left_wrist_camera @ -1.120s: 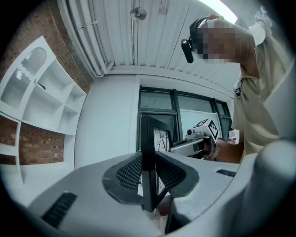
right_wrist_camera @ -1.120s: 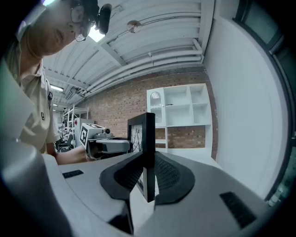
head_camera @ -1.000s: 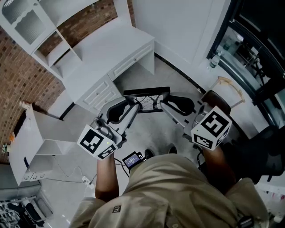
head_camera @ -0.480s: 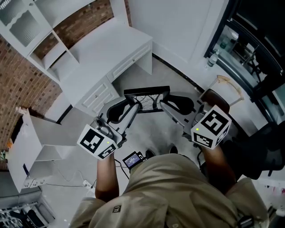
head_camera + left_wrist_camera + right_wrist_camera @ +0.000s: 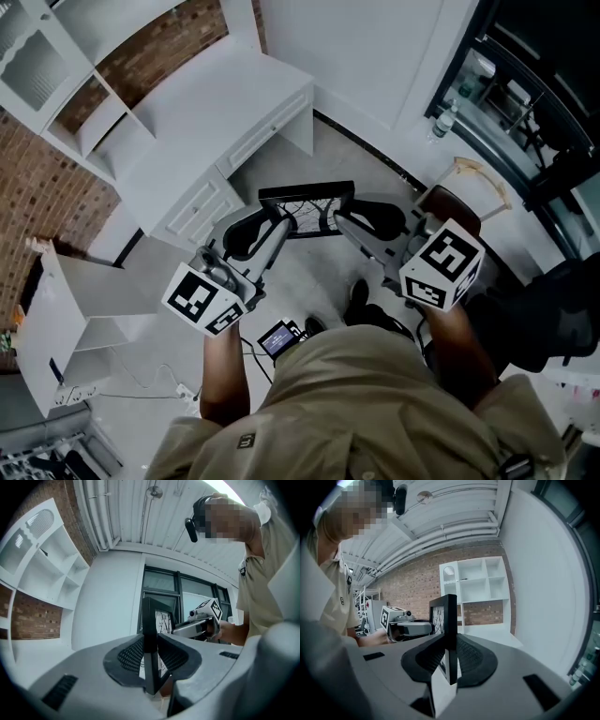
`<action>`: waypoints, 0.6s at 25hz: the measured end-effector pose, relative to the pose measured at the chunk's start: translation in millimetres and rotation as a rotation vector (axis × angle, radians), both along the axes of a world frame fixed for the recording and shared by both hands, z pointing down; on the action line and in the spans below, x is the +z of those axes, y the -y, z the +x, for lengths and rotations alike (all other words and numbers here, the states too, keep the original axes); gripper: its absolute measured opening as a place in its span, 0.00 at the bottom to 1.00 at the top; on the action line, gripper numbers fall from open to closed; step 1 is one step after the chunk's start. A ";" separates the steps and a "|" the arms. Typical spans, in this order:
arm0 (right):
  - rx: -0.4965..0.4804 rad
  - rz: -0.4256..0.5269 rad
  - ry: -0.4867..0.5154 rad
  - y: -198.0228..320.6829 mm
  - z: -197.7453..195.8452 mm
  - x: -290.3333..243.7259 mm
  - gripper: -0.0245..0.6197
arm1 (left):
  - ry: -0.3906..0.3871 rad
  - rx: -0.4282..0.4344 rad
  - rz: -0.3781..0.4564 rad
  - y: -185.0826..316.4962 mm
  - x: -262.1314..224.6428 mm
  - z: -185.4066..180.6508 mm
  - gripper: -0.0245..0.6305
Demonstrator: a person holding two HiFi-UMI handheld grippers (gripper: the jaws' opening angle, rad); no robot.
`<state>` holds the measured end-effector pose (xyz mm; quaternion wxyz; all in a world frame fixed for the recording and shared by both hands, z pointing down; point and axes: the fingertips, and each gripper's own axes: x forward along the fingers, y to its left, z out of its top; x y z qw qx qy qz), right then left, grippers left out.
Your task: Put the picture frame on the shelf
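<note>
A black picture frame (image 5: 307,208) with a branch-pattern print hangs in the air between both grippers, above the grey floor. My left gripper (image 5: 281,217) is shut on its left edge, and the frame's edge (image 5: 150,644) stands upright between the pads. My right gripper (image 5: 339,217) is shut on the frame's right edge (image 5: 450,634). The white shelf unit (image 5: 56,66) with open cubbies stands on the white desk (image 5: 202,112) at the upper left, well away from the frame. That same shelf unit (image 5: 476,585) shows ahead in the right gripper view.
A brick wall (image 5: 37,178) runs behind the desk. A low white cabinet (image 5: 80,300) stands at the left. A wooden chair (image 5: 469,192) sits to the right, under dark windows (image 5: 534,103). A small device with a lit screen (image 5: 278,337) hangs at the person's waist.
The desk and shelf have slid slightly up and left in the head view. The frame stays gripped at both ends.
</note>
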<state>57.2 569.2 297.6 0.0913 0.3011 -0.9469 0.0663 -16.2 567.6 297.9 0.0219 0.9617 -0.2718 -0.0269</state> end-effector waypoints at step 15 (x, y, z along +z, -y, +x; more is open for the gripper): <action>-0.075 -0.034 0.079 144.8 107.1 17.3 0.15 | 0.089 -0.078 -0.041 140.4 12.3 108.1 0.16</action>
